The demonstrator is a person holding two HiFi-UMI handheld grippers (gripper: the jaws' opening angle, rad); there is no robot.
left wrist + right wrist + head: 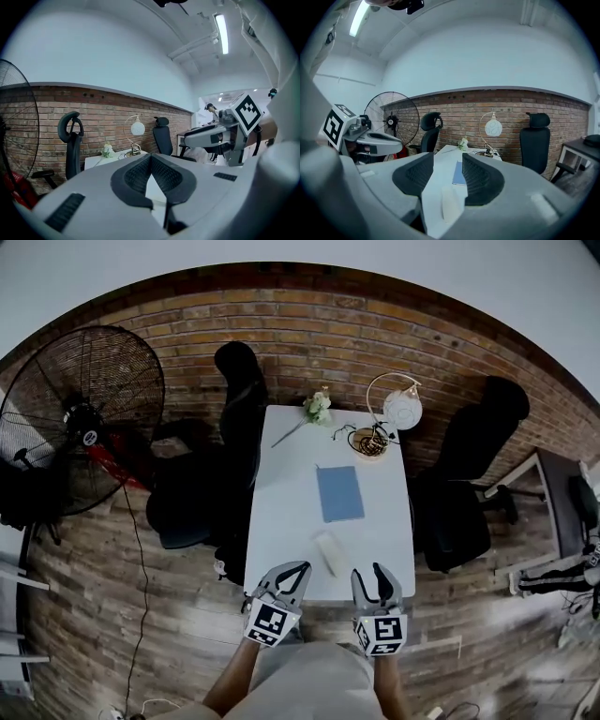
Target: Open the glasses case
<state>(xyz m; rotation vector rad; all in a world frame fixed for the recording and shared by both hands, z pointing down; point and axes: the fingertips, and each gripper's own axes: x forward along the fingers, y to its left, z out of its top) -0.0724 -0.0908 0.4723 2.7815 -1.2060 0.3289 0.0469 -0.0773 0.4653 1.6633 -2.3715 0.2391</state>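
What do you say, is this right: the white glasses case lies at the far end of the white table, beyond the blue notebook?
Not right. The white glasses case lies at the near end of the white table, on the person's side of the blue notebook, as the head view shows.

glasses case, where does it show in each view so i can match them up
Head view: case just below centre.
Left gripper view: not made out.
Right gripper view: case at low centre.
Shared landmark: lamp, beyond the case in every view.
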